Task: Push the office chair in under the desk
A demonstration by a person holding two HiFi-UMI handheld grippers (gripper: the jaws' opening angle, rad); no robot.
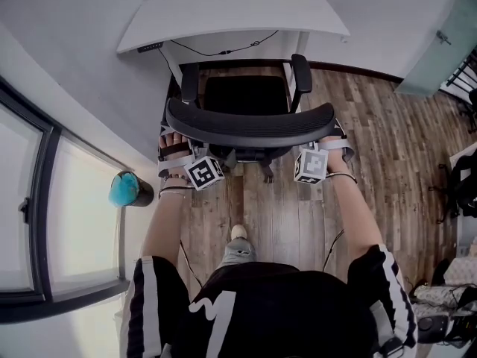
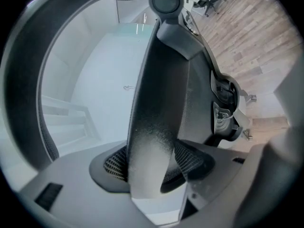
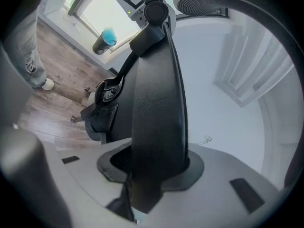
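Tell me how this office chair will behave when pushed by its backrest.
The office chair should roll easily: it stands on smooth wood floor, probably on castors. The left gripper and right gripper clamp the backrest at its top rim, so it may flex or recline slightly. Uneven pushing would likely swivel it.

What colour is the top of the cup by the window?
Turquoise. The cup shows best in the head view.

Before me, the black chair [image 1: 250, 121] stands upright and faces the white, curved-top desk [image 1: 223, 13]. Its curved backrest is toward me, its armrests reach the desk's near edge, and most of its seat is out.
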